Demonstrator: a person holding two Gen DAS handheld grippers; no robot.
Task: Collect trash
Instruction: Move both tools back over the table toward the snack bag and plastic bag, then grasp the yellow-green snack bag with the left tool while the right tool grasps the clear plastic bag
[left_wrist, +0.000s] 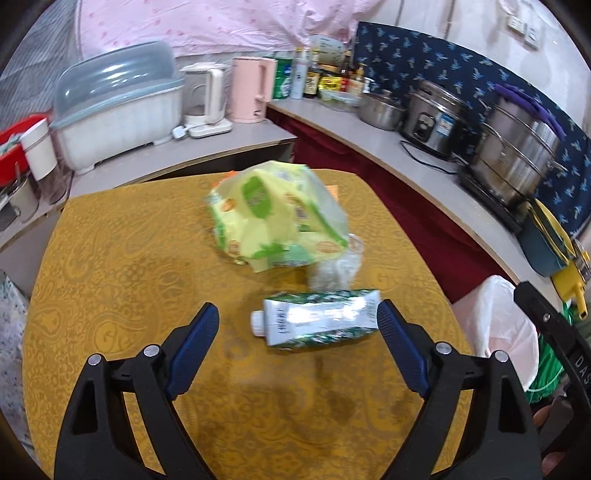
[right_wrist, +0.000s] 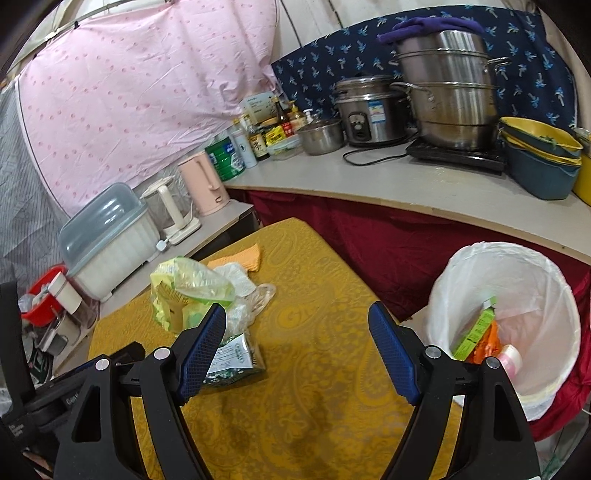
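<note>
Sitting partly done, the clearing job is showing a white-lined trash bin (right_wrist: 506, 325) beside the table (left_wrist: 110, 295) already holding a green carton, something orange and a pink-capped item, while a squeezed toothpaste tube (left_wrist: 317, 321), a yellow-green wrapper bag (left_wrist: 273, 218), clear plastic (left_wrist: 336, 269) and an orange cloth (right_wrist: 240, 260) are lying on the yellow tablecloth. Both tools are gaping wide and empty: the left gripper (left_wrist: 297, 319) is framing the tube, the right gripper (right_wrist: 297, 319) is hovering between table and bin. Motion is blurring the bag's print, and the bin's depths are staying hidden
</note>
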